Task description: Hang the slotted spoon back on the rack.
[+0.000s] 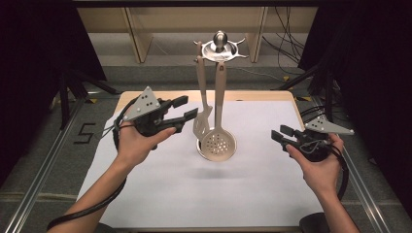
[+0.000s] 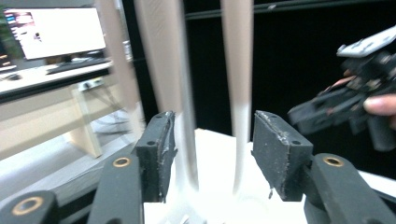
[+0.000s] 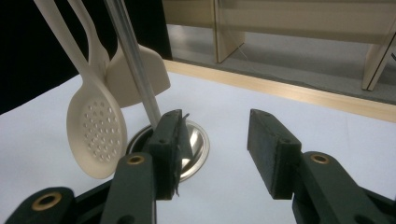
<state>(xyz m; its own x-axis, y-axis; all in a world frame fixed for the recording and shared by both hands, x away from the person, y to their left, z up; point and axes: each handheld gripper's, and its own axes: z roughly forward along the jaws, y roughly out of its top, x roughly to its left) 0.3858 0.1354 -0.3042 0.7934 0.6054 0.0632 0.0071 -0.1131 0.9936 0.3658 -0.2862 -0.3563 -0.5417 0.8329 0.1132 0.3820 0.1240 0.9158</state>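
Observation:
A metal utensil stand (image 1: pixel 220 46) rises from a round base (image 1: pixel 209 154) at the middle of the white table cover. From it hang a beige slotted turner (image 1: pixel 201 121) and a beige perforated skimmer (image 1: pixel 219 143). My left gripper (image 1: pixel 188 108) is open, its fingertips just left of the turner's blade. In the left gripper view the open jaws (image 2: pixel 212 149) frame two blurred beige handles (image 2: pixel 163 70) close ahead. My right gripper (image 1: pixel 278 132) is open and empty, well to the right of the stand. Its own view shows the skimmer (image 3: pixel 95 135), the turner (image 3: pixel 140 77) and the base (image 3: pixel 196 144) beyond the open jaws (image 3: pixel 215 140).
The white cover (image 1: pixel 204 194) lies on a wooden table (image 1: pixel 252 94) with metal rails at both sides. Wooden legs (image 1: pixel 138 34) and cables (image 1: pixel 284 39) are on the floor behind. Black curtains (image 1: pixel 43 43) flank the table.

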